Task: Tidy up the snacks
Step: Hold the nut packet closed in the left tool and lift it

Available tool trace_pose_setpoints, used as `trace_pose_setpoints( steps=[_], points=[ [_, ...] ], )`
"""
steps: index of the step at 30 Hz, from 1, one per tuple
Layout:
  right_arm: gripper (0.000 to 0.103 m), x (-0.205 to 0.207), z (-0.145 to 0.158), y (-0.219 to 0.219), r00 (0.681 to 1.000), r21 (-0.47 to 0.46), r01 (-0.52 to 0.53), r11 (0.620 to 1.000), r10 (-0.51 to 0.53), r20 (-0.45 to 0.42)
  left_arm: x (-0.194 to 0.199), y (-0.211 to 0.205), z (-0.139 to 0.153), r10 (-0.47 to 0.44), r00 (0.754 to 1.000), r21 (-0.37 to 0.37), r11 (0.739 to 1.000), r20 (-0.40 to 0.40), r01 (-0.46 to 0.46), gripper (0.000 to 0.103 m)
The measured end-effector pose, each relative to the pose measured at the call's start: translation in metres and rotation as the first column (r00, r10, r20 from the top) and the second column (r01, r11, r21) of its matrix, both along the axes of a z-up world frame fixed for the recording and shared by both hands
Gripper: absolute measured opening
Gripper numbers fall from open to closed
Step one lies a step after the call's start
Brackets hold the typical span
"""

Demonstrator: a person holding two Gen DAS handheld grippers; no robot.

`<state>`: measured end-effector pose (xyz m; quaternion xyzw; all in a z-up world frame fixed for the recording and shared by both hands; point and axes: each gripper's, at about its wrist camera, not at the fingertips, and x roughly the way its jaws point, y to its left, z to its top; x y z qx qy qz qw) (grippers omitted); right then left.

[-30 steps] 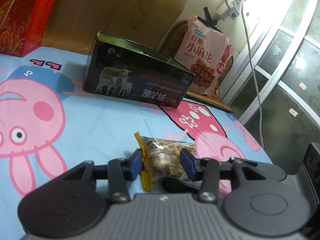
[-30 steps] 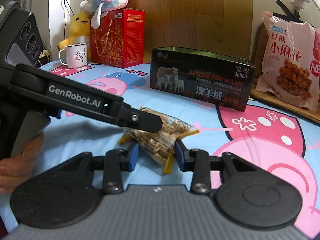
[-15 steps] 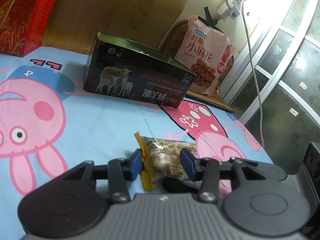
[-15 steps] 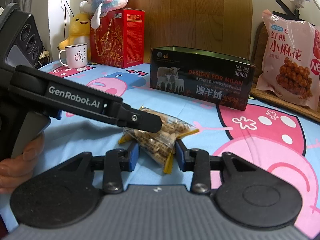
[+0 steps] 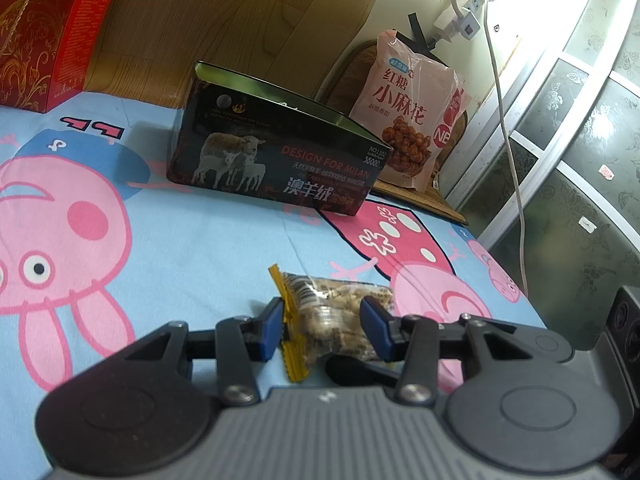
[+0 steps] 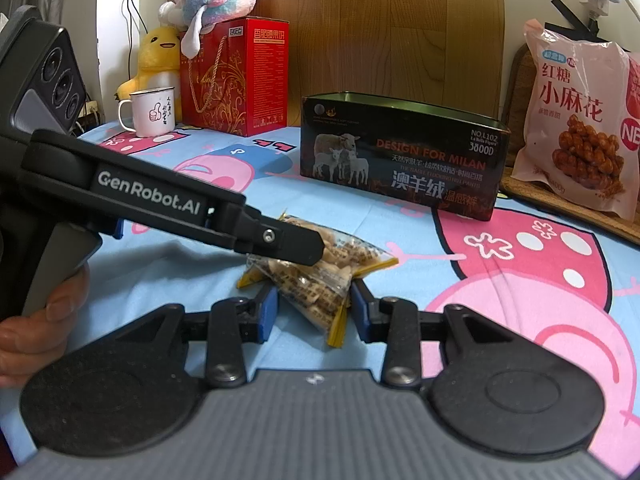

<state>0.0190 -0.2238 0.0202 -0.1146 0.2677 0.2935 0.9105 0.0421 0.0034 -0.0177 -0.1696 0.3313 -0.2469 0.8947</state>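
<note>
Two clear snack packets with yellow ends lie together on the blue cartoon cloth. One packet (image 5: pixel 328 316) sits between the pads of my left gripper (image 5: pixel 322 330), whose jaws are open around it. The other packet (image 6: pixel 316 292) sits between the pads of my right gripper (image 6: pixel 312 314), also open around it. The left gripper's black finger (image 6: pixel 280 242) lies across the packets in the right wrist view. An open black tin (image 5: pixel 276 160) stands behind them; it also shows in the right wrist view (image 6: pixel 404 160).
A large pink snack bag (image 6: pixel 580 128) leans at the back right on a wooden board. A red gift box (image 6: pixel 236 80), a white mug (image 6: pixel 152 112) and plush toys stand at the back left. A white cable (image 5: pixel 508 128) hangs at the right.
</note>
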Motion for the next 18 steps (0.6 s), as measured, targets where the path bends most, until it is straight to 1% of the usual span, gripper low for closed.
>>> trace_pose_setpoints(
  steps=[6,9,13,18],
  points=[
    [0.041,-0.001,0.000,0.000,1.000,-0.001,-0.001,1.000,0.001,0.004,-0.002,0.000,0.002,0.000,1.000,-0.001,1.000,0.011,0.000,0.041],
    [0.039,-0.002,0.001,-0.002,1.000,0.011,0.002,1.000,-0.002,0.012,-0.004,-0.001,0.003,-0.004,1.000,0.000,1.000,0.020,0.004,0.042],
    [0.037,-0.005,0.003,-0.005,0.999,0.033,0.013,0.999,-0.014,0.028,-0.006,0.000,0.004,-0.009,1.000,-0.020,1.000,0.022,0.009,0.042],
    [0.036,-0.007,0.004,-0.007,0.999,0.052,0.016,0.999,-0.018,0.034,-0.010,-0.001,0.008,-0.004,0.999,-0.011,1.000,0.032,0.005,0.042]
  ],
)
